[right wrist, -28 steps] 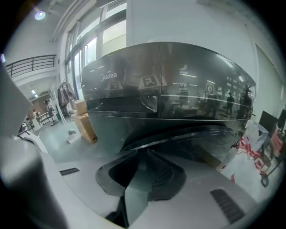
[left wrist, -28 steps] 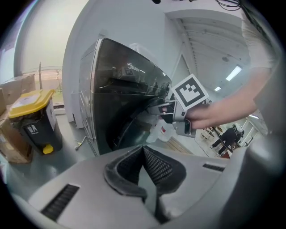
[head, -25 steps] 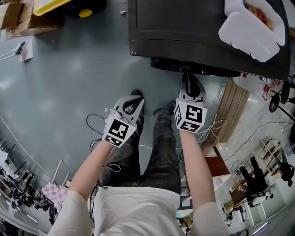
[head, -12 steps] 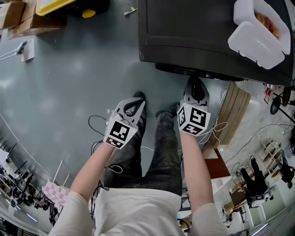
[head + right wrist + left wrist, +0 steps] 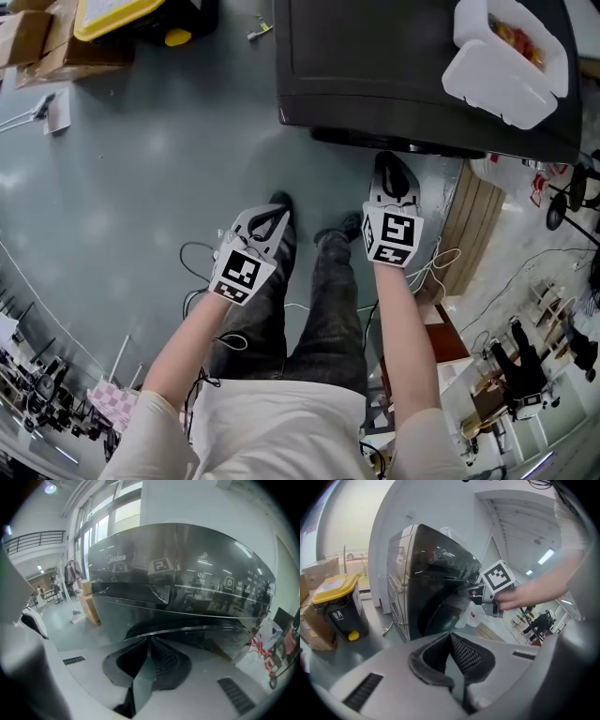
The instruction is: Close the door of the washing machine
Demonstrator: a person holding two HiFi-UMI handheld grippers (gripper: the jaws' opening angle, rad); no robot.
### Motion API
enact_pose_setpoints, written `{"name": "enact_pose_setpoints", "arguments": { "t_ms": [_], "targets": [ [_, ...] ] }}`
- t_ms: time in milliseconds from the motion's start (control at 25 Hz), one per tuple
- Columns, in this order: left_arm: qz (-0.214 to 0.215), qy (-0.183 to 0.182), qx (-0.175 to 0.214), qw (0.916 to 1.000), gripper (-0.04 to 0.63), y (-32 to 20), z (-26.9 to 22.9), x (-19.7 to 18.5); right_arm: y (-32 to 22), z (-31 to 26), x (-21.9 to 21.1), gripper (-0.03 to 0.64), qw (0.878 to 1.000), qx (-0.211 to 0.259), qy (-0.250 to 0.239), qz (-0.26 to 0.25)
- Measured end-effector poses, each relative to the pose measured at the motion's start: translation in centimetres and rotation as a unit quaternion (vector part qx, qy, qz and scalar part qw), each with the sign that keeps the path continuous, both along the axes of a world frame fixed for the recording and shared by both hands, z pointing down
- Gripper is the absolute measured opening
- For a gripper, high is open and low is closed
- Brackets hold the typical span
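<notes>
We hold both grippers low before the washer [image 5: 375, 66]. The left gripper [image 5: 450, 635] has its fingers [image 5: 468, 657] together at the tips, with nothing between them. Ahead of those fingers and a little to their left stands the washer, dark and glossy, seen from its corner. Further to their left sits a bin [image 5: 335, 592] with a yellow lid, beside boxes [image 5: 316, 634]. From above, these fingers hang over the grey floor [image 5: 141, 169], well short of the washer.

The right gripper [image 5: 150, 638] has just been closing. Its fingers [image 5: 165, 660] meet at the tips and hold nothing. The door [image 5: 201, 634] is straight ahead of these fingertips, low on the washer's front, and its curved rim arcs just beyond them. We cannot tell whether the tips touch it. From above it lies close against the front, but we cannot tell whether it is fully latched. Above the right fingertips runs the panel [image 5: 201, 581].

Past the right fingertips and off to their right, a white container [image 5: 506, 56] rests on the washer's top. Wooden boards [image 5: 473, 220] lie to the right of these fingers. Our legs [image 5: 319, 309] are behind and between the two pairs of fingers.
</notes>
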State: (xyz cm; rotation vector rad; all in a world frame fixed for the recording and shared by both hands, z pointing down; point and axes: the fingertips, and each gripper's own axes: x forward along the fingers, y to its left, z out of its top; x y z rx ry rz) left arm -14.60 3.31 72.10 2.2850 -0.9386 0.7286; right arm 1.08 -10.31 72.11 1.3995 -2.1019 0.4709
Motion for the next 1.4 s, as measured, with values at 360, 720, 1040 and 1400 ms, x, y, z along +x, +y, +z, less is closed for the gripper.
{"name": "enact_pose_setpoints", "arguments": {
  "t_ms": [360, 720, 1040, 1400],
  "targets": [
    [0.026, 0.008, 0.053, 0.9982, 0.008, -2.6, -12.3, 2.0, 5.2, -9.6, -0.3, 0.046, 0.998, -0.029, -0.047, -0.008],
    [0.028, 0.043, 0.053, 0.9972, 0.008, -2.9, -24.9, 2.8, 7.4, -25.3, 3.0, 0.046, 0.996, 0.001, -0.084, -0.001],
    [0.046, 0.064, 0.111, 0.9907, 0.008, -2.0, -35.2, 1.8, 9.9, -36.9, 3.9, 0.046, 0.994, 0.044, -0.104, 0.006],
    [0.044, 0.068, 0.182, 0.98, 0.008, -0.3, -44.0, 2.4, 13.4, -46.1, 5.0, 0.046, 0.99, 0.105, -0.094, -0.026]
  ]
}}
